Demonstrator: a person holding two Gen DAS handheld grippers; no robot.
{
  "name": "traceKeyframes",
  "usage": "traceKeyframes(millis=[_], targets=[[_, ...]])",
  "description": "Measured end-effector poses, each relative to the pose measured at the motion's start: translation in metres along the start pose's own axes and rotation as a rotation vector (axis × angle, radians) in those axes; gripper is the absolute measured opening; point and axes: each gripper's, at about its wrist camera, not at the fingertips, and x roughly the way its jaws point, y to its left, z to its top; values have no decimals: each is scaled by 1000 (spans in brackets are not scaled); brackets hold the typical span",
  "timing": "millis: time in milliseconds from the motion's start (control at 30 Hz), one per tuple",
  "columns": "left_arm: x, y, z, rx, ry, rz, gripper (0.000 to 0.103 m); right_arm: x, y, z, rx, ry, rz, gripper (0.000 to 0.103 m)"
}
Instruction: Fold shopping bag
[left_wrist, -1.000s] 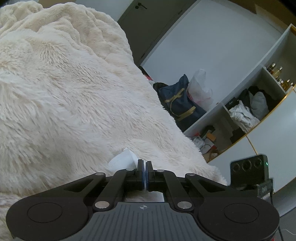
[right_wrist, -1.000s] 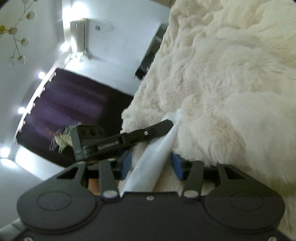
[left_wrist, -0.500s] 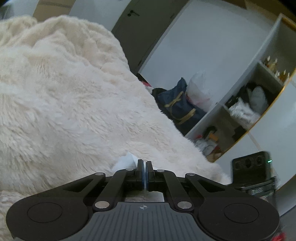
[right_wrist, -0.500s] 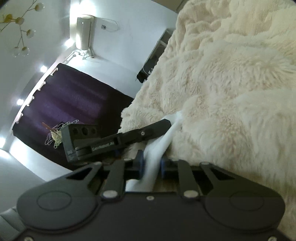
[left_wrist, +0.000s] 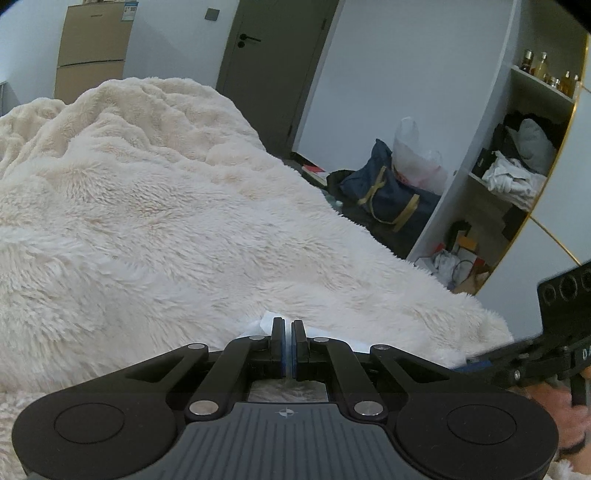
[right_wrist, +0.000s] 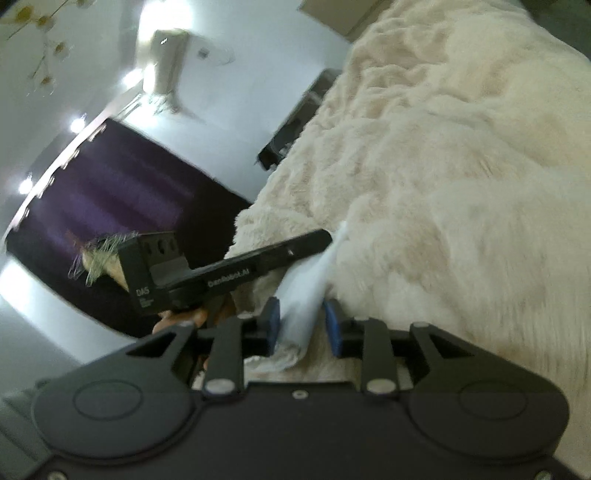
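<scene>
The shopping bag (right_wrist: 308, 286) is thin white plastic, bunched into a strip on the cream fluffy blanket (left_wrist: 147, 221). My right gripper (right_wrist: 302, 323) is open with the strip lying between its blue pads. My left gripper (left_wrist: 287, 326) is shut on the white bag, a small corner of which (left_wrist: 266, 320) sticks out past its fingertips. The left gripper also shows in the right wrist view (right_wrist: 236, 266), just left of the strip. The right gripper shows at the right edge of the left wrist view (left_wrist: 561, 332). Most of the bag is hidden.
The blanket covers a bed. Past its far edge stand a dark blue duffel bag (left_wrist: 384, 195), a white plastic sack (left_wrist: 413, 158), open shelves with clothes (left_wrist: 517, 177) and a grey door (left_wrist: 273, 66). A dark purple curtain (right_wrist: 110, 206) shows in the right wrist view.
My right gripper closed in on the white strip half a second ago and now stands open again. The left gripper stayed shut on the bag while its view tilted up.
</scene>
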Motion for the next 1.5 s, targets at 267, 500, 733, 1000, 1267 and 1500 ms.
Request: traceKeyframes(millis=[267,500,733,1000,1267,1500], targets=[[4,-3,1,3,0,8,3,26,-10,-10,166,-19,105,41],[4,-1,3,-5,-1,1,3,33,-37,-6,320,-52,207,20],[-22,13,13,-99,-47,-69,5,30,-21,-6,263,-75,174,11],[-201,26,28,-113,-419,-163,41,9,36,12,112,-45,349,11],[-293,1,-37,56,-524,-71,77,62,124,44,-78,128,372,12],[-281,15,-83,55,-491,60,86,130,143,4,-185,343,350,12]])
